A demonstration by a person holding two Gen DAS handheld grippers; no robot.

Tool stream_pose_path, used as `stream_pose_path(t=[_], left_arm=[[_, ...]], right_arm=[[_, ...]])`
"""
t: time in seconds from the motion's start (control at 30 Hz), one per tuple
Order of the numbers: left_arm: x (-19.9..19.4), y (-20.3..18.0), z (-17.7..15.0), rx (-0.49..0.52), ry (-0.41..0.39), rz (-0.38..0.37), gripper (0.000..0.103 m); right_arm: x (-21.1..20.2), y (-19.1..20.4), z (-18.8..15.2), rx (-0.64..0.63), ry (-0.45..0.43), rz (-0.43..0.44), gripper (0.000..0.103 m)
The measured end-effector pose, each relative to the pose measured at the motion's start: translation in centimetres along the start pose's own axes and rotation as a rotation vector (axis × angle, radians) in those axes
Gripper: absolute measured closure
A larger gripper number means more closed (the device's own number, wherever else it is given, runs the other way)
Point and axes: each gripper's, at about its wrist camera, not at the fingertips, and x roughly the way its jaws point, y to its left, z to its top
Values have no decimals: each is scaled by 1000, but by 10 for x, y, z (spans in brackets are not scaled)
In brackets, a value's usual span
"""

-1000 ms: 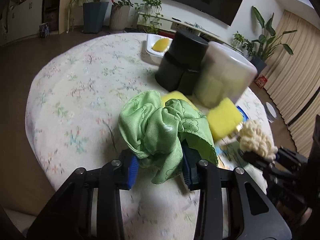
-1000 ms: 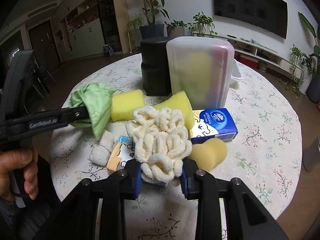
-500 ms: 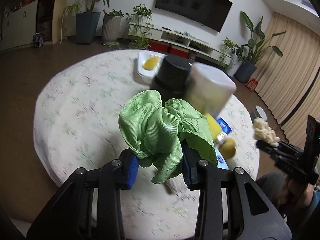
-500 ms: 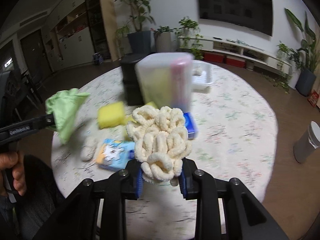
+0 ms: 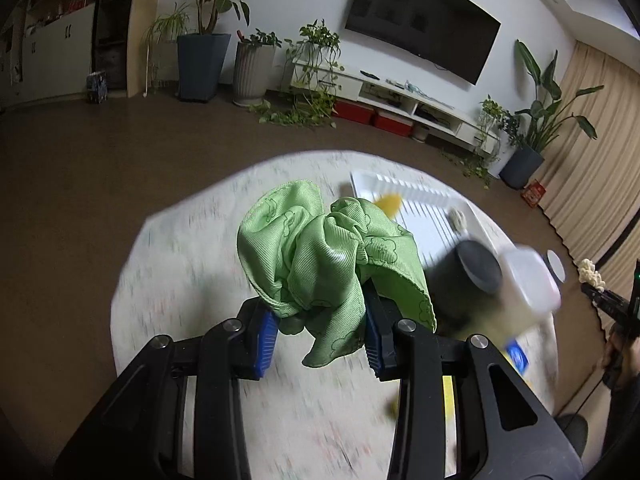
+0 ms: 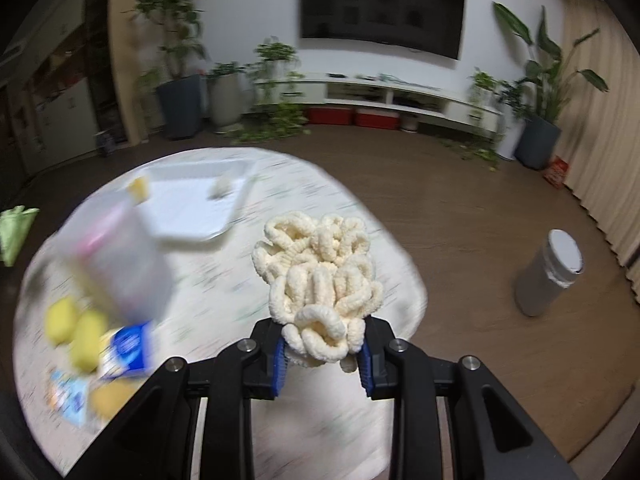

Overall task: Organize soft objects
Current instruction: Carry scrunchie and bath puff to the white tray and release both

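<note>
The left tool (image 5: 318, 336) grips a bunched green cloth (image 5: 320, 256) and the right tool (image 6: 322, 354) a cream chenille cloth (image 6: 318, 272), both lifted above the counter (image 6: 224, 292). This looks like the carry step; next, each likely goes down into the white tray (image 6: 192, 216) at the counter's far edge.

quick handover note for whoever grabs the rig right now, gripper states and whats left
Left gripper: shut on green cloth, held above the table.
Right gripper: shut on cream chenille cloth, also lifted.
White tray at the far side holds a yellow piece and a small cream piece.
Sponges and tissue pack lie near the clear box.
Left: place both cloths, probably in the tray, then the rest.
</note>
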Motion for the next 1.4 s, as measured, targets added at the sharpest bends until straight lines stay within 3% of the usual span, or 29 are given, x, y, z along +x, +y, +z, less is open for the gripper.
stream_pose_path(t=[0.17,0.3,0.47,0.67,0.87,1.03,1.17,1.4], left_arm=[[38,-2,47,64,9,23,70],[71,-15,73,124,35,-11,70],[118,-51,100,231,73,-62,70],[169,-104,114,378,145,-140,69],[203,-146,102,533,215,-217,69],[219,-154,87,589,262,-243,69],[223,-160,75,618,282,-287,69],[225,-172,67,649,310,-294,66]], right_arm=[[37,-35,50,29,18,-46,73],[70,-43,90,34,32,-54,73],[113,-20,133,-25,48,-34,73],[158,40,173,-141,58,65,73],[180,129,168,-372,72,244,73],[189,178,150,-540,114,364,73],[196,198,135,-620,154,405,73],[211,208,117,-675,199,403,73]])
